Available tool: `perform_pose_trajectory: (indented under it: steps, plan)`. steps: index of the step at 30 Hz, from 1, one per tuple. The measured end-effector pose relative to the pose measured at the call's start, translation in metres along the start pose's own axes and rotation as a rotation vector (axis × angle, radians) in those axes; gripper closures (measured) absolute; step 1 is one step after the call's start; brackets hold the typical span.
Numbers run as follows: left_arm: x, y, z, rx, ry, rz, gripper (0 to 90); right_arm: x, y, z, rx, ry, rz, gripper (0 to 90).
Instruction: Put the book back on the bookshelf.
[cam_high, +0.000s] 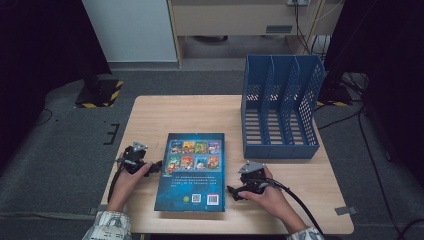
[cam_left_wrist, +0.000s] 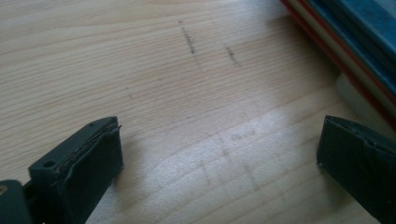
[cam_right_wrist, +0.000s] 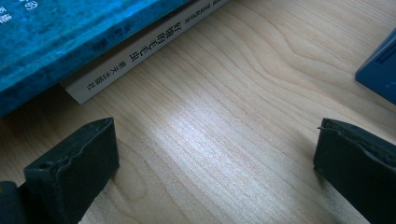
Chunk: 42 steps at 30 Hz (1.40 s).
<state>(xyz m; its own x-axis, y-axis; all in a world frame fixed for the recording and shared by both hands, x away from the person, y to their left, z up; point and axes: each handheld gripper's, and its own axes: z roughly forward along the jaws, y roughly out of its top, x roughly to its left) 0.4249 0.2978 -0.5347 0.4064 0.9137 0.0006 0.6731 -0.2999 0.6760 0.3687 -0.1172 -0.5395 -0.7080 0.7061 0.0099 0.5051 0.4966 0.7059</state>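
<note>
A stack of books lies flat in the middle of the wooden table (cam_high: 150, 115), topped by a blue book (cam_high: 192, 170) with its back cover up. My left gripper (cam_high: 159, 165) rests on the table at the stack's left edge, jaws wide open over bare wood (cam_left_wrist: 219, 154). The stack's red and white edges (cam_left_wrist: 355, 60) run along the upper right of the left gripper view. My right gripper (cam_high: 232, 192) sits at the stack's right edge, open, nothing between its jaws (cam_right_wrist: 215, 168). A white spine with printed characters (cam_right_wrist: 140, 49) shows under the blue cover (cam_right_wrist: 60, 37).
A blue three-slot file holder (cam_high: 280, 107) stands at the table's back right; its corner (cam_right_wrist: 380, 70) shows in the right gripper view. Cables trail from both grippers toward the front edge. Dark floor surrounds the table.
</note>
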Motion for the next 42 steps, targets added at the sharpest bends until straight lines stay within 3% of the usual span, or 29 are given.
perform_pose_trajectory:
  steps: [5,6,12,15,20,23,24,25,26,27,29,31,32,34,35,36,39,40,41,42]
  plan:
    - [-0.001,0.001,-0.001,-0.001,-0.010,0.008,1.9,0.000,0.000,0.000,0.002,-0.001,0.002,0.4]
    - [0.001,0.001,-0.001,-0.011,-0.016,-0.018,1.4,0.000,0.000,-0.001,0.009,0.000,0.004,0.4]
    - [0.002,0.001,-0.002,-0.009,-0.025,-0.019,2.9,0.000,0.002,-0.001,0.025,0.003,-0.003,0.4]
    - [0.001,0.002,-0.006,-0.021,-0.004,-0.010,2.8,-0.001,0.005,-0.002,0.068,-0.006,0.007,0.4]
    - [0.005,0.001,-0.014,-0.043,0.004,-0.043,4.2,-0.002,0.006,-0.003,0.079,-0.002,0.004,0.4]
    - [0.003,0.000,-0.032,-0.058,0.021,-0.060,5.1,-0.003,0.009,-0.005,0.089,-0.006,0.001,8.7]
    - [0.001,0.000,-0.038,-0.071,0.004,-0.070,5.3,-0.004,0.011,-0.008,0.073,-0.020,0.002,8.6]
    - [0.001,0.000,-0.038,-0.071,0.004,-0.070,5.0,-0.004,0.013,-0.014,0.044,0.004,-0.008,7.2]
    - [-0.002,0.000,-0.043,-0.083,-0.024,-0.065,4.6,-0.004,0.015,-0.018,0.019,0.011,-0.006,7.8]
    - [-0.002,0.000,-0.043,-0.083,-0.024,-0.065,4.6,-0.004,0.015,-0.018,0.019,0.011,-0.006,7.8]
    - [-0.007,0.000,-0.046,-0.069,-0.024,-0.046,4.8,-0.004,0.022,-0.028,-0.041,0.027,0.016,8.5]
    - [-0.013,0.000,-0.049,-0.092,-0.074,-0.074,5.2,-0.003,0.025,-0.032,-0.062,0.044,0.024,7.3]
    - [-0.013,0.000,-0.049,-0.092,-0.074,-0.074,5.2,-0.003,0.025,-0.032,-0.062,0.044,0.024,7.3]
    - [-0.023,0.003,-0.056,-0.129,-0.086,-0.046,4.9,0.003,0.030,-0.036,-0.099,0.097,0.029,6.2]
    - [-0.023,0.003,-0.056,-0.129,-0.086,-0.046,4.9,0.003,0.030,-0.036,-0.099,0.097,0.029,6.2]
    - [-0.028,0.003,-0.057,-0.134,-0.103,-0.035,4.9,0.009,0.033,-0.036,-0.114,0.134,0.021,6.1]
    - [-0.042,0.002,-0.053,-0.116,-0.175,0.007,4.7,0.020,0.037,-0.033,-0.113,0.163,-0.006,9.4]
    - [-0.042,0.002,-0.053,-0.116,-0.175,0.007,4.8,0.020,0.037,-0.033,-0.113,0.163,-0.006,9.4]
    - [-0.045,0.002,-0.048,-0.102,-0.235,0.031,4.7,0.025,0.038,-0.028,-0.100,0.171,-0.010,9.3]
    - [-0.046,0.002,-0.046,-0.099,-0.238,0.035,4.7,0.027,0.039,-0.025,-0.090,0.172,-0.016,9.0]
